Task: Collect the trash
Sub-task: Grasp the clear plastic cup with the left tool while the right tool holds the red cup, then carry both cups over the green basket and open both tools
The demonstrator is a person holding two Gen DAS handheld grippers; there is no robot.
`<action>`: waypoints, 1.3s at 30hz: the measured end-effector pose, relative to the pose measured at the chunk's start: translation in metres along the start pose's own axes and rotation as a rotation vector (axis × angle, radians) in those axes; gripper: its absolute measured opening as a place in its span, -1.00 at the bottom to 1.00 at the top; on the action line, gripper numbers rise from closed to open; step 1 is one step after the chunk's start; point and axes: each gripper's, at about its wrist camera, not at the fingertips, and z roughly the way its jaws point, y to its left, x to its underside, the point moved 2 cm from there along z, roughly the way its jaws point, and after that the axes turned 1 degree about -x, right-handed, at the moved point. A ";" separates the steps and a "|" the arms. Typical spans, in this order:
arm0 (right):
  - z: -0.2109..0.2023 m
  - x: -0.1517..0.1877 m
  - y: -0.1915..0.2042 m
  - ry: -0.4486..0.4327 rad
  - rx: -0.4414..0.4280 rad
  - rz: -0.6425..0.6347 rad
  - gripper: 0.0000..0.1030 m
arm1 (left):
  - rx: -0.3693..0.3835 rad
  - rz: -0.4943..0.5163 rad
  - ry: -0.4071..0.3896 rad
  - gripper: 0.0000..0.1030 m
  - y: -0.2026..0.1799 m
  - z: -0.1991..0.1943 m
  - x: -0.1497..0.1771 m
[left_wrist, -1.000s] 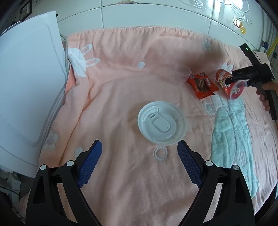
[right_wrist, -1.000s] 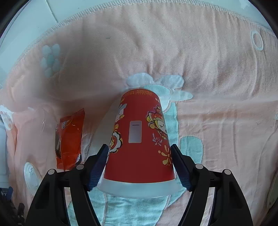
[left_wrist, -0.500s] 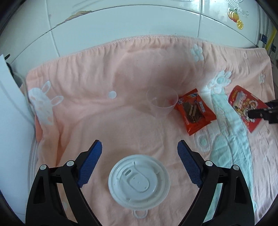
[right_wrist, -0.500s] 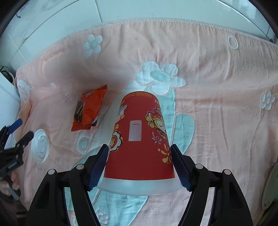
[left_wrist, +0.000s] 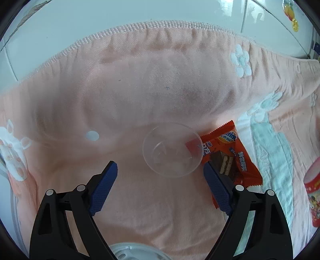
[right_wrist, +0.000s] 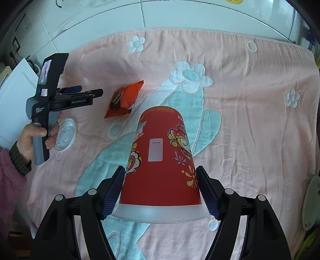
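Note:
A clear plastic cup (left_wrist: pixel 172 150) lies on the pink towel (left_wrist: pixel 160 80), its near rim showing between the tips of my left gripper (left_wrist: pixel 160 168). Those jaws are closing but stand wide, and the pads do not touch the cup. An orange wafer wrapper (left_wrist: pixel 230 158) lies against the cup's right side. A white lid (left_wrist: pixel 132 252) peeks in below the fingers. My right gripper (right_wrist: pixel 160 180) is shut on a red paper cup (right_wrist: pixel 160 140), held above the towel (right_wrist: pixel 240 100) with its white rim toward the camera. The right wrist view also shows the left gripper (right_wrist: pixel 96 93), the wrapper (right_wrist: pixel 124 100) and the lid (right_wrist: pixel 65 134).
A white tiled wall (right_wrist: pixel 180 16) runs behind the towel. A white board (right_wrist: pixel 14 100) stands at the left edge. A hand (right_wrist: pixel 30 138) with a pink sleeve holds the left gripper. A pale plate (right_wrist: pixel 312 200) sits at the right edge.
The left gripper moved forward past the white lid up to the clear cup. The right gripper rose and drew back with the red cup, so more of the towel shows.

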 end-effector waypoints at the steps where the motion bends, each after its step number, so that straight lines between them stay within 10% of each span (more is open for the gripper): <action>1: -0.001 0.003 0.000 -0.001 -0.001 0.000 0.35 | 0.006 0.000 -0.005 0.66 0.000 0.002 -0.001; 16: -0.020 0.036 -0.006 -0.017 0.004 0.016 0.35 | 0.068 0.004 -0.062 0.15 -0.012 -0.008 0.000; 39: -0.103 0.197 0.050 -0.018 -0.056 -0.222 0.35 | 0.041 -0.030 -0.193 0.14 -0.022 -0.253 0.164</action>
